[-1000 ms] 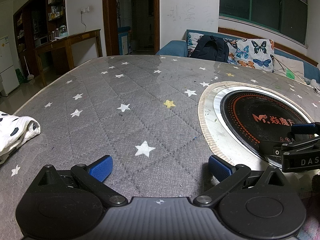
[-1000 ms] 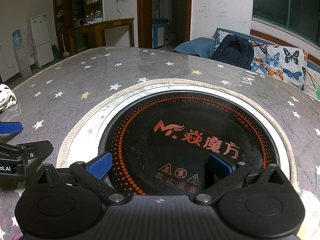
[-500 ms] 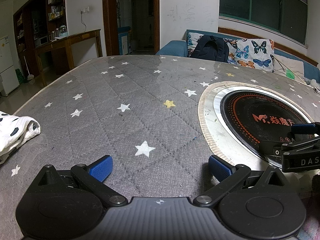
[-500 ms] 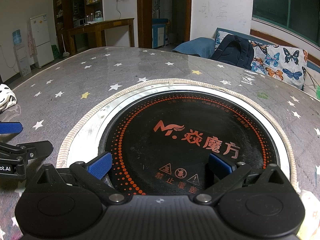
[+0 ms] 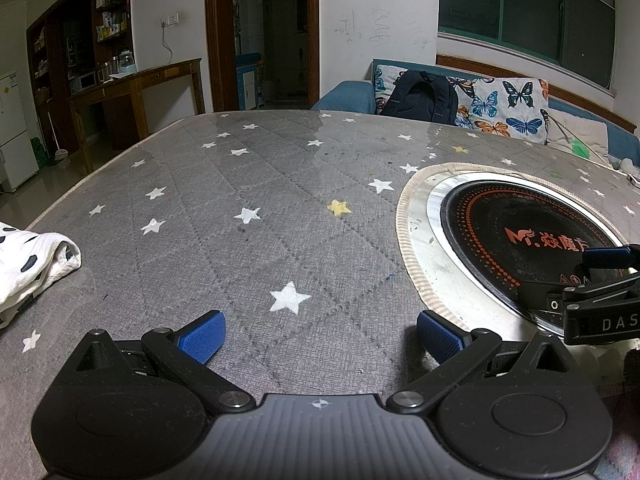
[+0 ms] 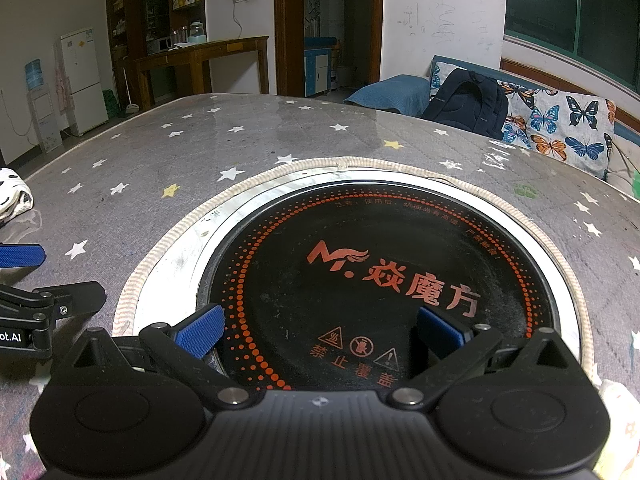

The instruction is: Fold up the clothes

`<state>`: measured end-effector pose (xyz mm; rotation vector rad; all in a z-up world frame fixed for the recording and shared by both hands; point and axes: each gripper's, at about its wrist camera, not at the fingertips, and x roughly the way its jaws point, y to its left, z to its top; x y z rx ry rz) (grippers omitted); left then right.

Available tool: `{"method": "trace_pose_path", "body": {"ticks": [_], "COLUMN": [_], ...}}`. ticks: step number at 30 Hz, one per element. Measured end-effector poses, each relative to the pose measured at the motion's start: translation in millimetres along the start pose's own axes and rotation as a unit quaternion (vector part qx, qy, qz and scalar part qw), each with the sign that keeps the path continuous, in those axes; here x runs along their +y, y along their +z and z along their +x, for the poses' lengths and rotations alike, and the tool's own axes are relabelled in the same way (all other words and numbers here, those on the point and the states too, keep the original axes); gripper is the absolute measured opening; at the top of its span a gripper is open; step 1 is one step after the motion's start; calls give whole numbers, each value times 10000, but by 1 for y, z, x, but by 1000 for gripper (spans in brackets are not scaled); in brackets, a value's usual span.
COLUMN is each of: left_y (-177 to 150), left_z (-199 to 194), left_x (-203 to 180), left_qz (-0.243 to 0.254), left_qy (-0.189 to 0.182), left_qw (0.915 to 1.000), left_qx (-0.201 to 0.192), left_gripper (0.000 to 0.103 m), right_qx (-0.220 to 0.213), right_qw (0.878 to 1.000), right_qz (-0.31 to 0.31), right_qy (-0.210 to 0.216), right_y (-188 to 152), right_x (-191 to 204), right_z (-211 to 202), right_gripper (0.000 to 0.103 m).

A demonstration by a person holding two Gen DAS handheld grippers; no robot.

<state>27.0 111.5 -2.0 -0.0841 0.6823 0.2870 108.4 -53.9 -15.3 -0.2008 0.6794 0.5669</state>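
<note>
**Grippers Wait Apart From the Laundry**

Two hand-held grippers hover low over a grey star-print table cover [image 5: 256, 184], both spread wide and holding nothing. The left gripper [image 5: 318, 334] faces bare quilted cloth; the right gripper [image 6: 318, 330] sits just beside it, above a round induction cooktop [image 6: 400, 248] set into the table. The only garment in view, a white piece with dark spots [image 5: 32, 260], lies bunched at the table's far left edge, well apart from both tools. The level, side-by-side hold suggests a resting pose with no fold yet in hand, and reaching the garment would call for a move to the left. The cooktop carries an orange "M" logo with Chinese characters, plus three warning symbols above a further line of characters near its front. The right gripper's body reads "DAS"; the left's ends in "ot.AI".
</note>
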Motion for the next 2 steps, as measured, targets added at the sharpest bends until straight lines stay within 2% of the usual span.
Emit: {"method": "trace_pose_path", "body": {"ticks": [2], "left_y": [0], "left_z": [0], "left_x": [0], "left_qz": [0], "left_qy": [0], "left_qw": [10000], "left_qx": [0], "left_gripper": [103], "right_qx": [0], "right_qw": [10000], "right_qz": [0], "right_qy": [0], "right_y": [0], "right_x": [0], "right_z": [0], "right_gripper": [103]}}
